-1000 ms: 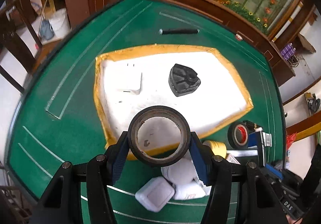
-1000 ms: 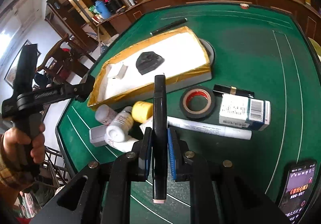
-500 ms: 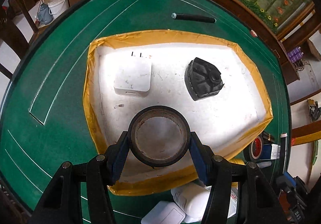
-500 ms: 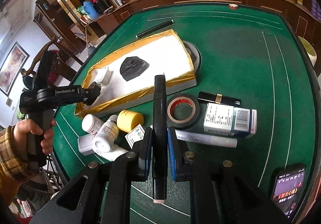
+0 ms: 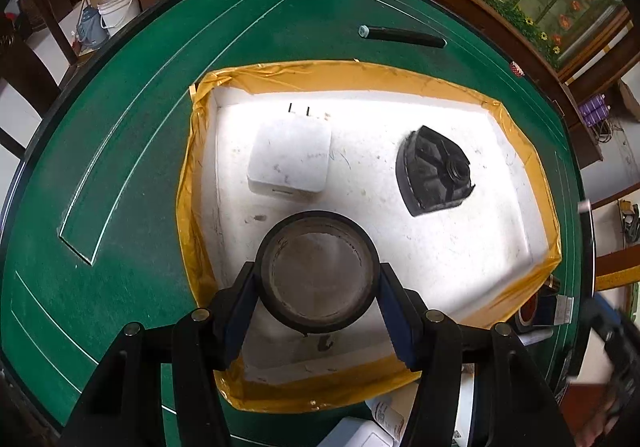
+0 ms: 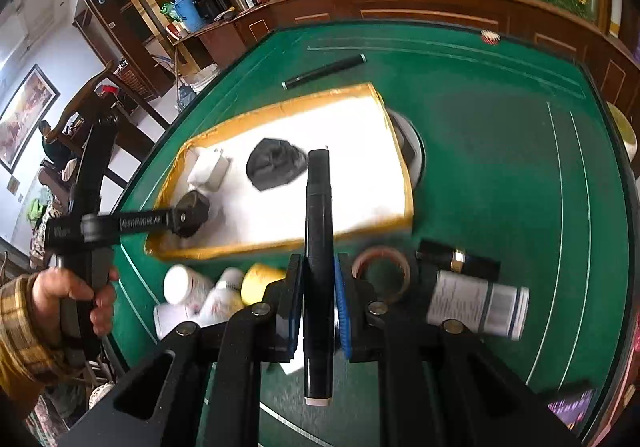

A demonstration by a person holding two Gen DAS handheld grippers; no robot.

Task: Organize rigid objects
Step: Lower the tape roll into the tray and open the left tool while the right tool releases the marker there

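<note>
Fingers (image 5: 240, 311) grip a tape roll (image 5: 317, 271); the "GenRobot.AI" left gripper (image 6: 188, 215) hangs above the tray (image 6: 280, 109).

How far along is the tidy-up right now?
Done: the white charger and black cap lie in the yellow-edged tray.
In hand: the left tongs hold a black tape roll over the tray; the right tongs grip a black marker.
Left: bottles, red-cored tape and a box on the table.
</note>
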